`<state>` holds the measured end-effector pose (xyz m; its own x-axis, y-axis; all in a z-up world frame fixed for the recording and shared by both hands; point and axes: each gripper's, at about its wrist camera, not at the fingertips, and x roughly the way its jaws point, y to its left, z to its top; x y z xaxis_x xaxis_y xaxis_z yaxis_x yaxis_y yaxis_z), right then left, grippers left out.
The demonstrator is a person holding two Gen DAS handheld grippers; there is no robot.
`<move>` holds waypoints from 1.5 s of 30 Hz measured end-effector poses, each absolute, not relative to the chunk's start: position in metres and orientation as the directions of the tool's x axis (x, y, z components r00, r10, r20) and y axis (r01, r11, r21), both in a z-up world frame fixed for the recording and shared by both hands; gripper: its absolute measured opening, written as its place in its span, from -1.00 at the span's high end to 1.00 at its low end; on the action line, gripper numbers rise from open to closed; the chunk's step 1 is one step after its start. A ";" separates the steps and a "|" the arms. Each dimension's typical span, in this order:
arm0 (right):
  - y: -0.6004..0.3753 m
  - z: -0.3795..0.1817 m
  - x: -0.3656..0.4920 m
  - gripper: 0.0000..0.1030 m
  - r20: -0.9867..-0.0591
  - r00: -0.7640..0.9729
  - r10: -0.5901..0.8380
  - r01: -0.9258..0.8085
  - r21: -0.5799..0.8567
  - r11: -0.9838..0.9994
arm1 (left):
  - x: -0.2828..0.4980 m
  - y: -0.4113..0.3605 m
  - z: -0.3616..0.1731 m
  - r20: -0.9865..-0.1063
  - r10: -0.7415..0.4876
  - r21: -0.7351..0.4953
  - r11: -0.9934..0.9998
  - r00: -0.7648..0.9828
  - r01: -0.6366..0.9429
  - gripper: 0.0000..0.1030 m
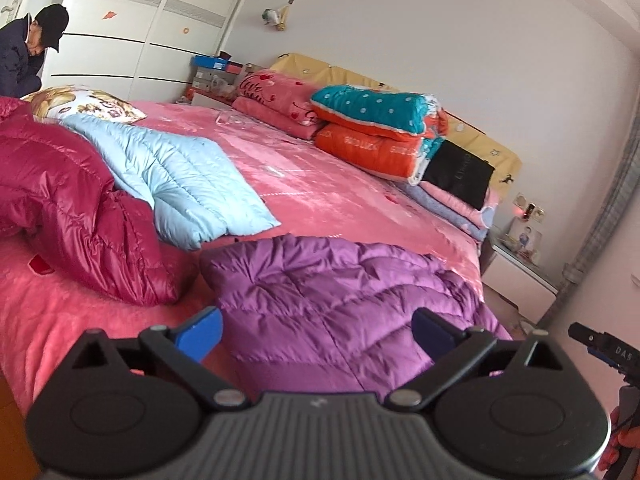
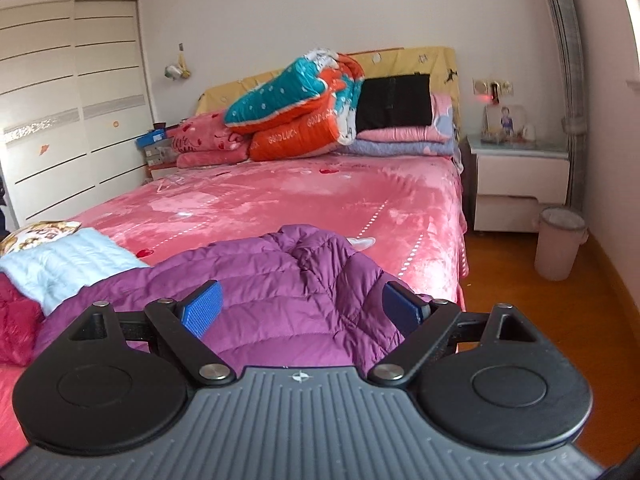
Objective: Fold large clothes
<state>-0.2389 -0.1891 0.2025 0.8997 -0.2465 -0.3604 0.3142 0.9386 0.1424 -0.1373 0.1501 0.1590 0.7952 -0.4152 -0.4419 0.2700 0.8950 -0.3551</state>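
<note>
a: where's the puffy purple quilted down jacket (image 2: pixel 256 288)?
b: lying on the pink plush bed (image 2: pixel 280 204), just ahead of both sets of jaws.
a: and the grippers?
b: left gripper (image 1: pixel 318 334) and right gripper (image 2: pixel 302 310) both have jaws wide apart, nothing between the blue pads.

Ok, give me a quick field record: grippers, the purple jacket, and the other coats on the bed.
left gripper: open, nothing between the fingers
right gripper: open, empty
purple jacket: lying on the bed's near edge, not gripped
red coat: crumpled, left of the purple jacket
light blue coat: spread flat beyond the red coat
bed: pink cover
</note>
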 end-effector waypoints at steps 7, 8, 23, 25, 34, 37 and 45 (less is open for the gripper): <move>-0.159 0.225 -0.274 -1.00 -0.318 0.913 -0.257 0.303 0.104 0.947 | -0.166 0.151 0.166 -0.434 -0.448 -0.362 0.881 0.781 0.305 -0.98; -0.156 0.228 -0.277 -1.00 -0.313 0.913 -0.261 0.303 0.094 0.948 | -0.169 0.151 0.167 -0.433 -0.451 -0.364 0.880 0.780 0.306 -0.98; -0.145 0.244 -0.285 -1.00 -0.241 0.926 -0.291 0.300 0.001 0.954 | -0.195 0.150 0.180 -0.406 -0.464 -0.361 0.873 0.787 0.328 -0.98; -0.146 0.244 -0.285 -1.00 -0.237 0.926 -0.296 0.303 -0.003 0.953 | -0.195 0.148 0.181 -0.407 -0.466 -0.357 0.873 0.786 0.332 -0.98; -0.143 0.243 -0.288 -1.00 -0.225 0.920 -0.320 0.325 -0.014 0.946 | -0.194 0.143 0.182 -0.408 -0.459 -0.342 0.878 0.789 0.334 -0.98; -0.143 0.240 -0.286 -1.00 -0.229 0.917 -0.327 0.333 -0.014 0.943 | -0.192 0.144 0.181 -0.413 -0.453 -0.339 0.882 0.790 0.328 -0.98; -0.139 0.235 -0.279 -1.00 -0.241 0.910 -0.338 0.342 -0.025 0.939 | -0.181 0.145 0.173 -0.440 -0.431 -0.337 0.892 0.788 0.299 -0.98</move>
<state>-0.2792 -0.1394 0.2353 0.9099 -0.3378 -0.2409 0.3420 0.9393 -0.0254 -0.1814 0.1449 0.1730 0.7882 -0.4307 -0.4397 0.2994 0.8925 -0.3375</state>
